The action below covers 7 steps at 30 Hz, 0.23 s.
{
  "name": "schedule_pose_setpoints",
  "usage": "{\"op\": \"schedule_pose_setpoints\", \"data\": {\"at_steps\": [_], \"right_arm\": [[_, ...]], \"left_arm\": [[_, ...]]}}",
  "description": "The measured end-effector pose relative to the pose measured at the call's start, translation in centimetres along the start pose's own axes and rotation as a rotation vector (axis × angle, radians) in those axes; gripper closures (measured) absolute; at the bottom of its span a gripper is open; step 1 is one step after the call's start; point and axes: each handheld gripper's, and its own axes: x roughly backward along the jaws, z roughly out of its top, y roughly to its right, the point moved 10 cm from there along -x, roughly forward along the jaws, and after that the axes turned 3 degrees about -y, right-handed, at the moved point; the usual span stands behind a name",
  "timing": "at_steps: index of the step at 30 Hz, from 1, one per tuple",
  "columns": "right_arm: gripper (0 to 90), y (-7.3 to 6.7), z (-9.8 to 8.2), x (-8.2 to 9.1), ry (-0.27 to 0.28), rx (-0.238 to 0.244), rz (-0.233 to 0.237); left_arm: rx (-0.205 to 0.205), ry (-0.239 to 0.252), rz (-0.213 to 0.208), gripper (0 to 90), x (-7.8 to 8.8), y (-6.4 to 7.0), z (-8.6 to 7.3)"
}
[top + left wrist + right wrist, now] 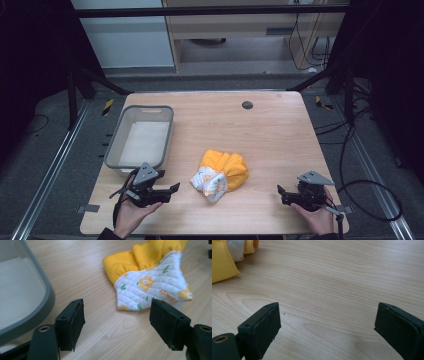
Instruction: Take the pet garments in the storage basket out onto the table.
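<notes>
A: Item one?

B: Tabletop [280,135], light wood grain, one small dark round fitting [247,105] near its far edge.

A: Item two?

B: Grey plastic bin [116,140], rectangular, standing on the left half of the tabletop, its floor pale. In the left gripper view its rounded rim [46,305] lay just beside the left-hand jaw.

A: Item three?

B: One bundle of cloth [221,172], crumpled, lying near the middle of the tabletop toward the person's side, to the right of the bin and apart from it. The farther part was plain yellow; the nearer part was white, quilted, printed with small orange and green figures. In the left gripper view the cloth [152,280] sat just ahead of the jaws, the white corner nearest the right-hand jaw. In the right gripper view a yellow edge of it [223,265] lay at the upper left.

A: The grippers?

B: Left gripper [167,192], held in the person's left hand [131,216] at the near left, beside the bin's near corner, pointing toward the cloth. Jaws stood wide apart, nothing between them. Right gripper [280,194], held in the right hand [314,217] at the near right, well apart from the cloth. Jaws likewise spread wide over bare wood, gripping nothing.
</notes>
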Motion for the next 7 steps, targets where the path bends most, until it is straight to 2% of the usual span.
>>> {"op": "schedule_pose_setpoints", "data": {"at_steps": [3,4,7], "right_arm": [[6.4,-0.2,-0.1,0.0,-0.001,0.008,0.001],[6.3,-0.2,-0.1,0.0,-0.003,0.009,0.001],[6.3,-0.3,0.0,0.0,-0.001,0.014,0.001]], "left_arm": [[0.018,0.002,0.013,27.1,0.4,-0.6,-0.7],[0.040,-0.003,0.023,27.1,0.7,-1.2,-1.4],[0.056,-0.002,0.029,27.0,0.9,-1.7,-1.9]]}}
